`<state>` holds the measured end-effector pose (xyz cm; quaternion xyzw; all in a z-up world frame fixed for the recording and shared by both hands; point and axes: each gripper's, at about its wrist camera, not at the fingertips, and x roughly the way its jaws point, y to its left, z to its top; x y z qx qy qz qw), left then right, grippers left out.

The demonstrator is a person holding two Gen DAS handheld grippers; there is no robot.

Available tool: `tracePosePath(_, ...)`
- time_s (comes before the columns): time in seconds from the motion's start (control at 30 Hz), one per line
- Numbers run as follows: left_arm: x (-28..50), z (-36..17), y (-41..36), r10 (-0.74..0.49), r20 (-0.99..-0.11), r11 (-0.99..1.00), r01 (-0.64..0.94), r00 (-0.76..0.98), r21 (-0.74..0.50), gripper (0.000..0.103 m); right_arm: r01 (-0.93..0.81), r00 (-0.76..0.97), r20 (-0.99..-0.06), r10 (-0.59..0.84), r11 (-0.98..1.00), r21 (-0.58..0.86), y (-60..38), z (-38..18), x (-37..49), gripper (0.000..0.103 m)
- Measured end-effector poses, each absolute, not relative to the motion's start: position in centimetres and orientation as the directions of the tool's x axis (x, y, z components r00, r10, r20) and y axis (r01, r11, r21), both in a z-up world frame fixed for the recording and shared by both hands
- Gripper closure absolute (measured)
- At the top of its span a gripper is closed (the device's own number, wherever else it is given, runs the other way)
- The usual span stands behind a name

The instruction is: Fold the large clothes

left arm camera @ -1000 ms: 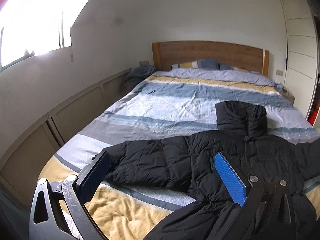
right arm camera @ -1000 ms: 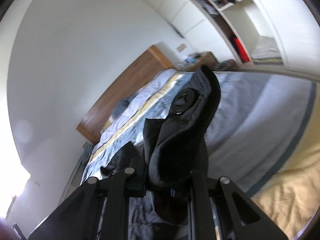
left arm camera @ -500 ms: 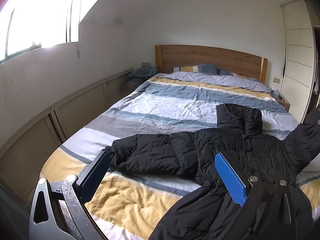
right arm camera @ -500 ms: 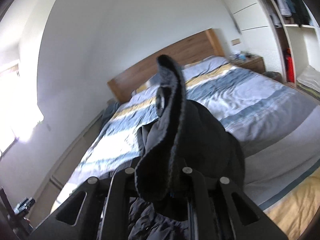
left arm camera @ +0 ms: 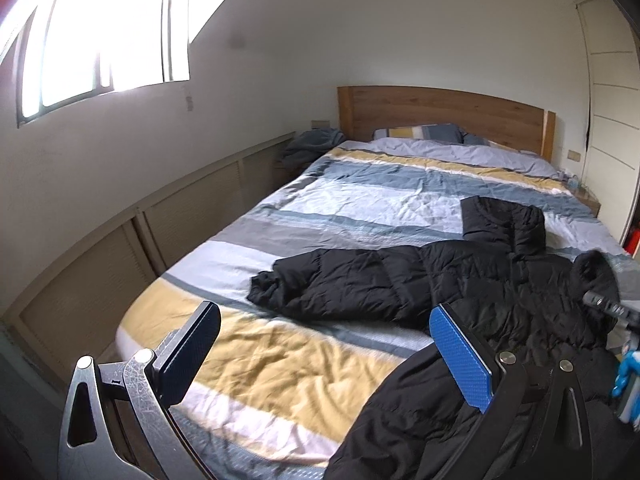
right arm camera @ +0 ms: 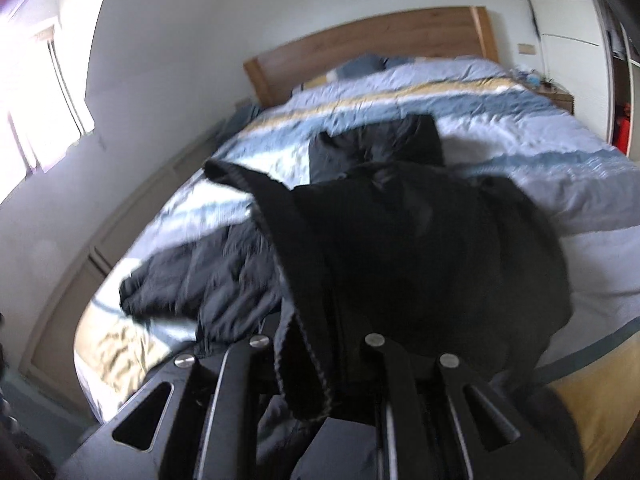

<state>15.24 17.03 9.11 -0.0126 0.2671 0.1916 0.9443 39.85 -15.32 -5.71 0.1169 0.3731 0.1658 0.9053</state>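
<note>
Padding and bulk define the black puffer jacket (left arm camera: pixel 460 280), which lies spread across the foot half of the bed, on the striped duvet (left arm camera: pixel 360 200); its hood (left arm camera: pixel 504 220) points toward the wooden headboard (left arm camera: pixel 440 112) and its far sleeve (left arm camera: pixel 332 284) stretches flat toward the window side. Judged from the quilted shell, the garment is soft, springy and light for its size, with a smooth, probably slippery surface; folds are likely to puff open unless pressed down, and a pinch on a single quilted panel may slide off. Firmer holds are the ribbed cuff, the hem edge and the seams, where the fabric is thin enough to be pinched through. The right gripper (right arm camera: pixel 320 360) has its jaws pressed together on the near sleeve (right arm camera: pixel 400 248) just behind the knit cuff (right arm camera: pixel 248 184), and the sleeve stands up in front of its camera above the jacket body. The left gripper (left arm camera: pixel 332 356) has its fingers spread wide with nothing between them; the blue pad (left arm camera: pixel 460 360) hovers over the near hem region, the dark pad (left arm camera: pixel 188 352) over the yellow stripe of the duvet. A suitable next hold for the left gripper would be the far sleeve at its cuff end. Beyond the bed stand a low panelled cabinet (left arm camera: pixel 160 232) under the window (left arm camera: pixel 100 28) and a white wardrobe (left arm camera: pixel 612 120).
</note>
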Motion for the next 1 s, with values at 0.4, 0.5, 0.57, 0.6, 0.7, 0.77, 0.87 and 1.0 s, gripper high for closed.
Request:
tracePosePath(0.4, 11.7, 10.3, 14.2, 0.426, -0.525, 0.901, -0.396, 0.737, 0.176, 0.001, -0.264, 0.538, -0.778, 0.323, 0.942, 0.208, -10.6, -12.5, 40.0, 0.082)
tracePosePath(0.5, 12.1, 10.5, 12.2, 0.418, -0.531, 0.906, -0.377, 0.737, 0.19, 0.0, -0.287, 0.514, -0.782, 0.353, 0.93, 0.23, -10.5, -12.7, 39.5, 0.057)
tracePosePath(0.57, 12.6, 10.6, 10.7, 0.398, -0.541, 0.915, -0.361, 0.741, 0.179, 0.0, -0.31, 0.514, -0.78, 0.355, 0.926, 0.217, -10.3, -12.3, 39.0, 0.046)
tracePosePath(0.6, 12.9, 10.7, 10.1, 0.386, -0.546, 0.92, -0.353, 0.743, 0.171, 0.0, -0.321, 0.514, -0.777, 0.363, 0.922, 0.219, -10.2, -11.9, 38.6, 0.045)
tracePosePath(0.7, 13.9, 11.1, 7.9, 0.349, -0.558, 0.935, -0.317, 0.753, 0.156, 0.001, -0.356, 0.53, -0.745, 0.405, 0.904, 0.238, -10.2, -10.1, 37.6, 0.043)
tracePosePath(0.77, 14.9, 11.1, 6.6, 0.316, -0.573, 0.947, -0.283, 0.756, 0.149, 0.001, -0.372, 0.548, -0.718, 0.429, 0.894, 0.25, -11.3, -8.6, 36.9, 0.043)
tracePosePath(0.87, 17.0, 10.8, 4.6, 0.241, -0.608, 0.969, -0.223, 0.757, 0.106, 0.001, -0.363, 0.588, -0.689, 0.424, 0.899, 0.244, -13.7, -6.6, 36.2, 0.043)
tracePosePath(1.0, 19.4, 10.1, 1.8, 0.171, -0.629, 0.984, -0.159, 0.758, 0.076, 0.001, -0.309, 0.644, -0.67, 0.369, 0.927, 0.214, -18.4, -4.7, 36.2, 0.043)
